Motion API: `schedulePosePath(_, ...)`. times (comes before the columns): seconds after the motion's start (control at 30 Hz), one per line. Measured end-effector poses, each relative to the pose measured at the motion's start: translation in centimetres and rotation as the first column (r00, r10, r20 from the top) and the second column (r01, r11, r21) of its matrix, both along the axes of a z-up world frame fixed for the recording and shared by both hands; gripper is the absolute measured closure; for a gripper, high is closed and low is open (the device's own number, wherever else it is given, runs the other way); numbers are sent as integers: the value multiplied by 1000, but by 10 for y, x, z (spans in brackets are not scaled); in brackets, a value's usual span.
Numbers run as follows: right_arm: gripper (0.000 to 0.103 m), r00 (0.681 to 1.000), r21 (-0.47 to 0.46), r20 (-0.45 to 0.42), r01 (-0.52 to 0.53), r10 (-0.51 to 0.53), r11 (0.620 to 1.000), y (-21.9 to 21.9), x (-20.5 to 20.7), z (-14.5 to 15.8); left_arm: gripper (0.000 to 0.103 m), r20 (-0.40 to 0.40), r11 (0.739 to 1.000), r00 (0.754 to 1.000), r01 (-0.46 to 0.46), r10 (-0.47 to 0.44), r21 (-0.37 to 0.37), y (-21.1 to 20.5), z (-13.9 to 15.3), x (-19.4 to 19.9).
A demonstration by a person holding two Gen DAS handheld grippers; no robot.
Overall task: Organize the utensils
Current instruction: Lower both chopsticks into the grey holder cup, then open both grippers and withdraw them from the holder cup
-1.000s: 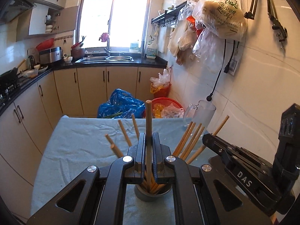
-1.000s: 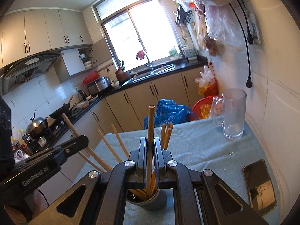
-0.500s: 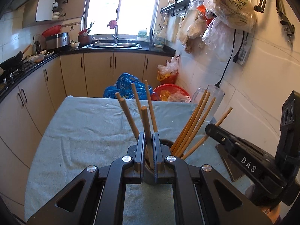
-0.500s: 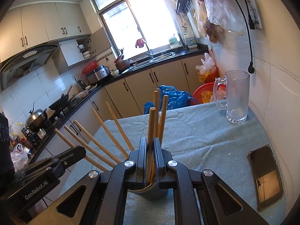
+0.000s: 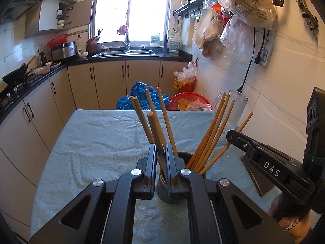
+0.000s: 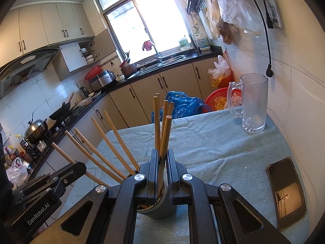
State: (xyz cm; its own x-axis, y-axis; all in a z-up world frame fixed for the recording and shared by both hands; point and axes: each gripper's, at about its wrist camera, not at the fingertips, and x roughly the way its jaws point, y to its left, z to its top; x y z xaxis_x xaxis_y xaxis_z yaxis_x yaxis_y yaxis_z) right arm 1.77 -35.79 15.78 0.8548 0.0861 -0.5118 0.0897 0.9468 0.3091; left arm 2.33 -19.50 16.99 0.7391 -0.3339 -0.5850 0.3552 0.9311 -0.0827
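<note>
A dark grey holder cup (image 5: 162, 191) (image 6: 160, 209) stands on the blue-green cloth (image 5: 101, 142), with several wooden chopsticks leaning out of it. My left gripper (image 5: 161, 152) is shut on one chopstick (image 5: 154, 130) whose lower end sits inside the cup. My right gripper (image 6: 162, 154) is shut on another chopstick (image 6: 165, 134), also standing in the cup. In the left wrist view the right gripper's body (image 5: 272, 168) shows at the right. In the right wrist view the left gripper's body (image 6: 40, 193) is at lower left.
A glass mug (image 6: 251, 103) stands at the table's far right by the tiled wall. A phone (image 6: 286, 193) lies on the cloth near the right edge. Cabinets, a sink and a stove run along the left and back. Bags hang above on the right wall.
Both grippers have come down with their chopsticks, so the sticks now reach into the cup. The cup appears larger and closer under the fingers.
</note>
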Motion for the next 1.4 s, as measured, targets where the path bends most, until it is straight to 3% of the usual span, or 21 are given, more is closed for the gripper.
schedulePosePath(0.7, 94, 1000, 17, -3, -2, 2, 1000, -5, 3, 0, 94, -23, 1000, 1000, 3, -2, 22, -5, -7, 4)
schedulePosePath(0.83, 92, 1000, 12, 11, 1, -1, 1000, -3, 1, 2, 74, -12, 1000, 1000, 4, -4, 12, -3, -3, 1)
schedulePosePath(0.97, 65, 999, 18, 37, 15, -16, 1000, -3, -4, 8, 63, 33, 1000, 999, 8, -9, 1, 0, 12, -13)
schedulePosePath(1.0, 63, 999, 18, 47, 23, -24, 1000, -3, -6, 11, 61, 43, 1000, 999, 10, -10, -1, 2, 16, -17)
schedulePosePath(1.3, 60, 995, 25, 84, 57, -59, 998, -3, -44, 40, 44, 80, 999, 997, -16, 19, -40, 26, 54, -62)
schedulePosePath(1.4, 57, 994, 21, 94, 55, -57, 998, 3, -68, 50, 33, 127, 999, 991, -48, 49, -17, 36, 62, -84)
